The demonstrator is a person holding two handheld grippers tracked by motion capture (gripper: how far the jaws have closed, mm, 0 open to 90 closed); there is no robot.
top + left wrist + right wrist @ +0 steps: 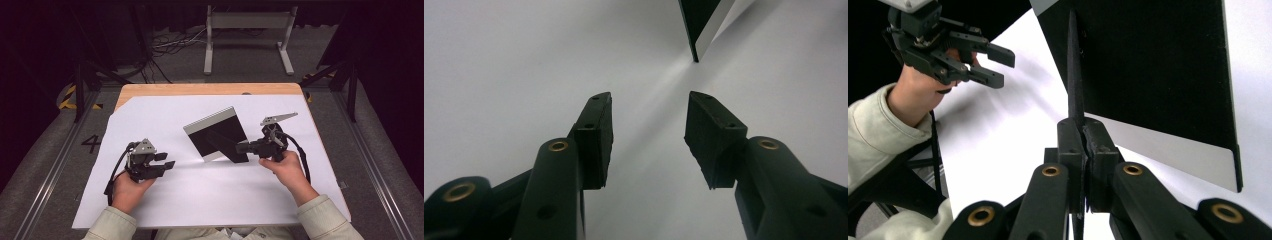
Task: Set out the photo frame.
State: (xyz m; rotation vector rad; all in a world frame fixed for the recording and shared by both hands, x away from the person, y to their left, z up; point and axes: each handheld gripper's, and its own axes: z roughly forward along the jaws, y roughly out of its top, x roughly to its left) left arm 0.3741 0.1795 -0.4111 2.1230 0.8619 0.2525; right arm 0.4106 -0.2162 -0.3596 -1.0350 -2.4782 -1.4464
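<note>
the right gripper (1080, 125) is clamped on the thin black stand leg (1074, 65) behind the picture frame (216, 134), which stands tilted mid-table on the white sheet (150, 115) (dark back toward the person), while the left gripper (166, 161), well apart, rests with jaws spread and nothing between them.

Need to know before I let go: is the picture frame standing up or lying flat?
Standing, tilted back. The picture frame rests on its lower edge on the white sheet, while the right gripper is shut on its back stand.
</note>
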